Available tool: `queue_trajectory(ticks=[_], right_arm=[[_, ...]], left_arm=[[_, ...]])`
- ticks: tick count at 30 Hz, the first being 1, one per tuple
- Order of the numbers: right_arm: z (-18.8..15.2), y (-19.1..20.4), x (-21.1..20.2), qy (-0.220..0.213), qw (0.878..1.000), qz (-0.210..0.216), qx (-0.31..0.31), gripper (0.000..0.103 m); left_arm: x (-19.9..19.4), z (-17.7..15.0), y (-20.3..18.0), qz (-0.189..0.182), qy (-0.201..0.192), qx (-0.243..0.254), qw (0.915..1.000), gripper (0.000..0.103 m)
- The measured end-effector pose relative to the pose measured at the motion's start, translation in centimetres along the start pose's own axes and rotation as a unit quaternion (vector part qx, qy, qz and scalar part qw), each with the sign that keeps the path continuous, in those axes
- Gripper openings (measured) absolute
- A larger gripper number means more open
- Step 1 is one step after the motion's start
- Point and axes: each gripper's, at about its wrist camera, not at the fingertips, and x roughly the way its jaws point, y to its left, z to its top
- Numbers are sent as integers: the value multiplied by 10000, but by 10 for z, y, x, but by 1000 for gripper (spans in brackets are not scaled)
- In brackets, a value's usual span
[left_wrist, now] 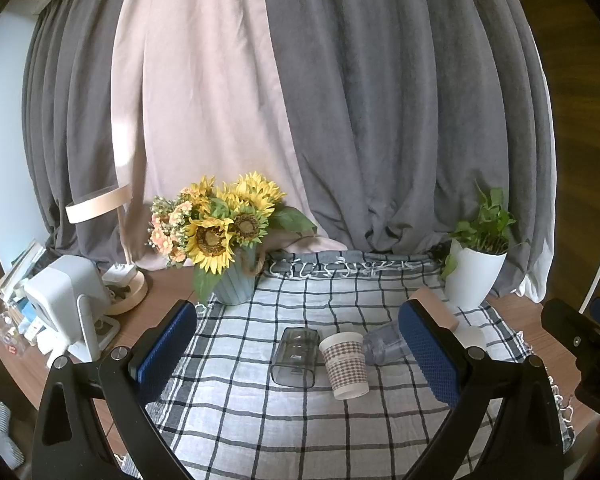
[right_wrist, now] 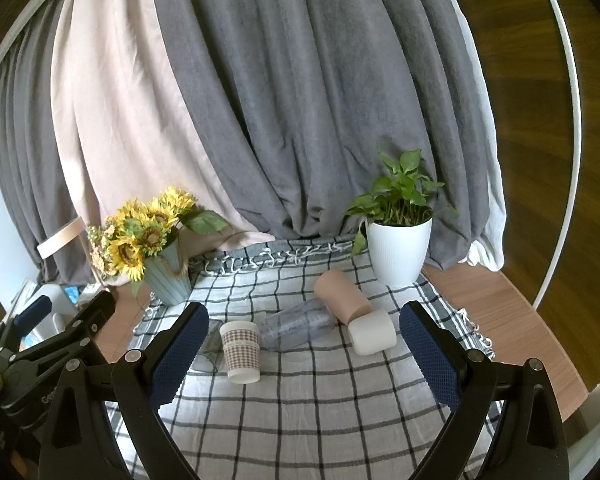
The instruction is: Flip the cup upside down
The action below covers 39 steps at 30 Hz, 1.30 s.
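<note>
A paper cup with a brown houndstooth band (left_wrist: 346, 364) stands on the checked cloth (left_wrist: 260, 420), wide end down. It also shows in the right wrist view (right_wrist: 241, 351). A clear square cup (left_wrist: 296, 356) lies on its side to its left. A clear round cup (left_wrist: 382, 344) lies to its right, also in the right wrist view (right_wrist: 296, 326). A tan cup (right_wrist: 340, 296) and a white cup (right_wrist: 373, 332) lie on their sides further right. My left gripper (left_wrist: 300, 354) is open and empty, held above the cloth in front of the cups. My right gripper (right_wrist: 304, 350) is open and empty too.
A sunflower bouquet in a blue pot (left_wrist: 228, 248) stands at the cloth's back left. A white pot with a green plant (right_wrist: 398, 248) stands at the back right. A lamp (left_wrist: 112, 240) and a white device (left_wrist: 66, 304) stand left of the cloth. Curtains hang behind the table.
</note>
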Motion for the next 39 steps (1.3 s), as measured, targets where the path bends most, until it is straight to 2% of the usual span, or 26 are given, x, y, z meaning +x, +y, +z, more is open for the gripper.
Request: queue_trajectory(ticks=[32,39], right_arm=[[0,-3,6,11,9997,-189,147,97],[1,-6,14,40,9993,-313,205,97]], left_arm=[[14,-1,-2,-241,140,80,9996,103],[28,-1,-7,-308,325,71,9990,103]])
